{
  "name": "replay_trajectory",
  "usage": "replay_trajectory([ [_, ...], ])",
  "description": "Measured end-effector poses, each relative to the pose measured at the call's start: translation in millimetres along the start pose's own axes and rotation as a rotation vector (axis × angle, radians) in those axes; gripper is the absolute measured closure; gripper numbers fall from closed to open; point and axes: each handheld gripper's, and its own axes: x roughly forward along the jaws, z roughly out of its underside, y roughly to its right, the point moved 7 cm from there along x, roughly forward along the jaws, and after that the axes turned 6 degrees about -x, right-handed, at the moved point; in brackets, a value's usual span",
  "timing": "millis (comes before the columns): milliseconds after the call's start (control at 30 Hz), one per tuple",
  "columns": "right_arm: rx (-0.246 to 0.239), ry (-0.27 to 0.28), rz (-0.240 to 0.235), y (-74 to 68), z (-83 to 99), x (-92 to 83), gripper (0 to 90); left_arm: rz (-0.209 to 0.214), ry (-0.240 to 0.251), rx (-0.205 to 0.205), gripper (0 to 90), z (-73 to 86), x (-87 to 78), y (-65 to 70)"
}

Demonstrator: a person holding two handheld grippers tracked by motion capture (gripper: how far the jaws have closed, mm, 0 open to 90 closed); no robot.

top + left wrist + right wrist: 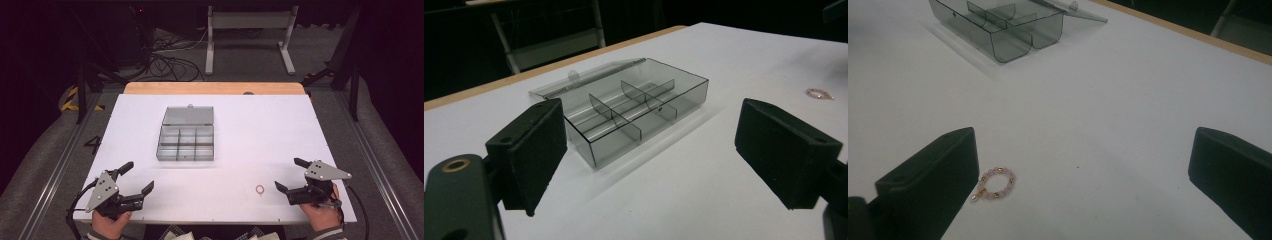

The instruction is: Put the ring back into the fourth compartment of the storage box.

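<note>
A clear smoky plastic organiser box with its lid folded back lies in the middle of the white table; its compartments look empty. The same box lies ahead of the left jaws, and the box is far off in the right gripper view. A small pink bead ring lies near the front edge, just left of my right gripper. In the right gripper view the ring rests beside the left jaw. My left gripper stands open at the front left with nothing between its jaws. The right gripper is open too.
A wooden strip borders the table's far edge. Behind it on the floor stand a white metal frame and tangled cables. Metal rails run along both sides of the table.
</note>
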Motion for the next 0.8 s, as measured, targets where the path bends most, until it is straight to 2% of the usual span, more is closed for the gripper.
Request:
replay_trajectory([
  [167, -0.011, -0.001, -0.006, -2.3, -1.5, -0.7, 0.7, -0.012, -0.001, 0.006, 14.7, -0.1, 0.3, -0.4],
  [367, -0.016, -0.010, -0.011, -3.5, -1.8, 0.7, 0.9, 0.000, 0.000, -0.009, 14.7, -0.5, -0.3, -0.5],
  [800, -0.033, -0.022, -0.013, -5.6, -4.4, 1.2, 0.5, -0.031, -0.002, 0.005, 15.9, -0.7, -1.0, -1.5],
])
